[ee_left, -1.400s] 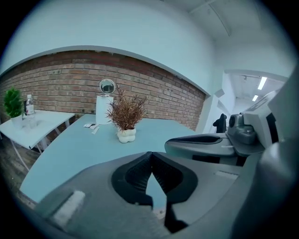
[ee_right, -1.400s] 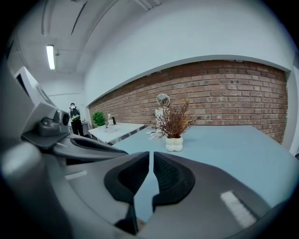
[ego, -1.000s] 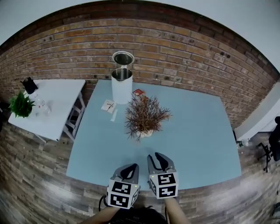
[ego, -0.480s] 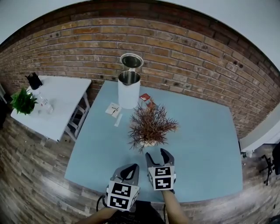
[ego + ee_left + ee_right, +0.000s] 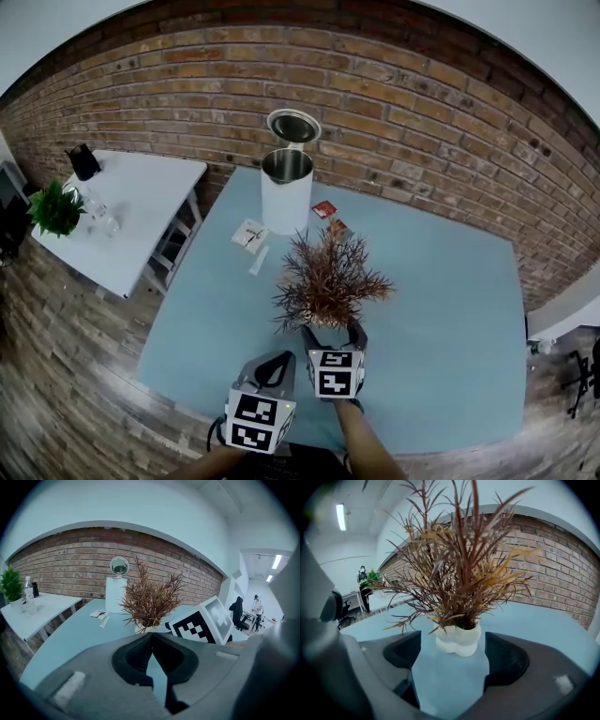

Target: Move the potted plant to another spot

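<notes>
The potted plant (image 5: 328,279) shows rust-brown, orange-tipped foliage above a white pot (image 5: 458,640), the table (image 5: 441,309) is pale blue, the brick wall (image 5: 422,112) red-brown with pale mortar lines, the kettle (image 5: 284,202) and side table (image 5: 141,216) white, the small plant (image 5: 54,208) green.

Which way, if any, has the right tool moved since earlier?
Yes: the right tool, jaws opening and empty, advanced from blue table's near edge toward white-potted brown plant.
</notes>
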### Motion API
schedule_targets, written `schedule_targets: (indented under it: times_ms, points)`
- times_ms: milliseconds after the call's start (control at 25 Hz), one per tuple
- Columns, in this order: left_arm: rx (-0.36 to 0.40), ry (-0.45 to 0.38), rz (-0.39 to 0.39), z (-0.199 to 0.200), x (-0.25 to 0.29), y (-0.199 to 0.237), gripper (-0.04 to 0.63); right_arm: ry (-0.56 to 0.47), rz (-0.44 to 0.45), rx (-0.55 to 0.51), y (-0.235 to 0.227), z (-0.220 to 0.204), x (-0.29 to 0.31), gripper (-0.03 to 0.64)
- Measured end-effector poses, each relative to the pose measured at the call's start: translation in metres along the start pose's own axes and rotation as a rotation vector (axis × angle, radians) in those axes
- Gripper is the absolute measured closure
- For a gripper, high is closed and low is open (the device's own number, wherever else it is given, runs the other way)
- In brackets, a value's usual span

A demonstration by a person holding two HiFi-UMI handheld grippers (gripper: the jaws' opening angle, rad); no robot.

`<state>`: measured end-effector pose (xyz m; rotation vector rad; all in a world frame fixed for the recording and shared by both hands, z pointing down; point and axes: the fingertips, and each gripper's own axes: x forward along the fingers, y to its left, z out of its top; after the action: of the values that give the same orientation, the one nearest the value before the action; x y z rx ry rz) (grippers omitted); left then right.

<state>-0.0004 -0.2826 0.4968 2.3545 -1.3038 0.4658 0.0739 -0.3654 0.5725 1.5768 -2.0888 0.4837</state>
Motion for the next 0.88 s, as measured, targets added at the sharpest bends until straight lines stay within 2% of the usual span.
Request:
schedule_targets:
  times_ms: [280, 680, 880]
  points:
    - [0.002, 0.017, 0.040, 0.000, 0.003, 0.009, 0.595, -0.009, -0.032, 0.019, -0.009, 0.004, 0.026, 0.193]
    - [0.003, 0.030, 0.044, -0.003, 0.004, 0.013, 0.595, 0.032, -0.024, 0.039, -0.008, -0.007, 0.054, 0.166]
    - [0.005, 0.036, 0.036, -0.004, 0.003, 0.013, 0.595, 0.048, -0.024, 0.015, -0.008, -0.010, 0.056, 0.165]
